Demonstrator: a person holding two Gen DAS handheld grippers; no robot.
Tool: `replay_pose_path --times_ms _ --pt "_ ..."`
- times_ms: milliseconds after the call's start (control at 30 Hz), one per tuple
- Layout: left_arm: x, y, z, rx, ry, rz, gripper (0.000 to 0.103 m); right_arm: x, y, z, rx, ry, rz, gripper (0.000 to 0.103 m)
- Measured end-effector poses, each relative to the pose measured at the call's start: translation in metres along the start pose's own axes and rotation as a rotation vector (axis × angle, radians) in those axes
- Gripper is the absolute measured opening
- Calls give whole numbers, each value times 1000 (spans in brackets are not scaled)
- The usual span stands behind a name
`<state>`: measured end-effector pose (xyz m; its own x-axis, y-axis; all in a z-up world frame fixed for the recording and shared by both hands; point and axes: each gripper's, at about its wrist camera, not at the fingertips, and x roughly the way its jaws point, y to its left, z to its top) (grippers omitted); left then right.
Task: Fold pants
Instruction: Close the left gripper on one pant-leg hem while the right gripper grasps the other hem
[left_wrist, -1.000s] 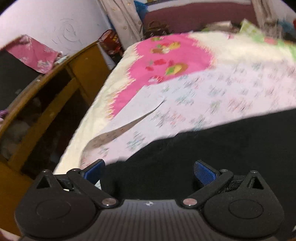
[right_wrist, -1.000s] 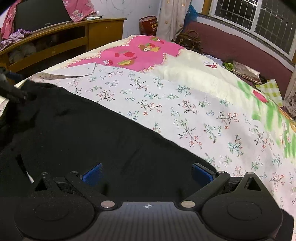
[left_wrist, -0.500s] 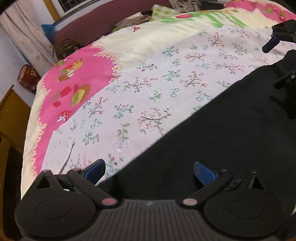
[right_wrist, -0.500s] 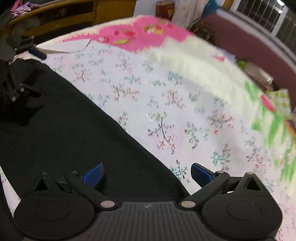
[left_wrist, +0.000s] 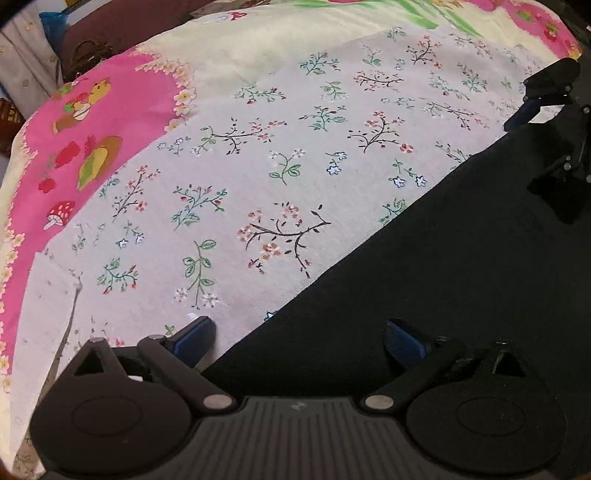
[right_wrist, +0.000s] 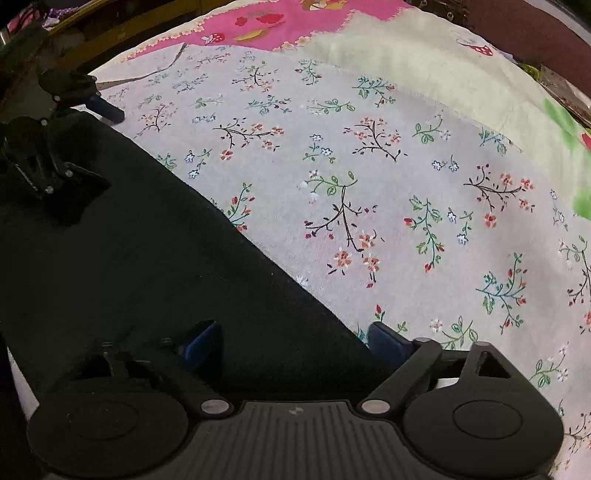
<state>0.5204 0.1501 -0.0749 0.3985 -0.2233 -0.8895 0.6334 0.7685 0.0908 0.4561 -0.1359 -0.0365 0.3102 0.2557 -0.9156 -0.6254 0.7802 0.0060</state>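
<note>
- Pants (left_wrist: 443, 280): black, spread flat on the bed, on top of the floral sheet (left_wrist: 280, 155). One long straight edge runs diagonally across both wrist views.
- Left hand-held gripper (left_wrist: 299, 338): jaws wide apart, holding nothing. It straddles that edge – left finger over the sheet, right finger over black cloth.
- Right hand-held gripper (right_wrist: 291, 339): also wide open and empty. Same straddle mirrored: left finger over the pants, right finger at the edge, over the sheet.
- Each gripper shows up at the far side of the other's view, so the two sit well apart along the same edge.
- Step in hand, as I read it: pinch the edge at two points, then carry it over for the first fold.
- To do it well:
  - Get one finger of each gripper under the cloth and one on top, so the bite takes the pants only – not the sheet.
  - Close both at about the same time and check that the fabric is actually caught.
  - Lift both ends level and keep light tension between them so the middle doesn't sag.
- Risks: dark cloth hides wrinkles and layer count, and the sheet could get snagged and dragged.
</note>
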Motion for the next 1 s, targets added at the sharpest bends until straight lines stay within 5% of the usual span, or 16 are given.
replay_pose_path --times_ms 133,400,533,633,933,1000 --pt "-3 -6 1 24 14 -20 90 -7 8 0 -2 2 -11 47" --pt "5 0 14 86 106 -61 83 -21 3 -2 28 29 -25 9" --pt "-6 -11 14 100 122 -67 56 -24 3 -5 45 30 -23 6" --pt "-14 -17 4 132 129 -51 46 -29 6 -9 30 31 -14 0" --pt "-14 -13 -2 96 114 -41 37 -30 9 -14 9 42 -4 0" --pt "-12 -16 -1 122 114 -33 38 -25 11 -14 -27 42 -25 8"
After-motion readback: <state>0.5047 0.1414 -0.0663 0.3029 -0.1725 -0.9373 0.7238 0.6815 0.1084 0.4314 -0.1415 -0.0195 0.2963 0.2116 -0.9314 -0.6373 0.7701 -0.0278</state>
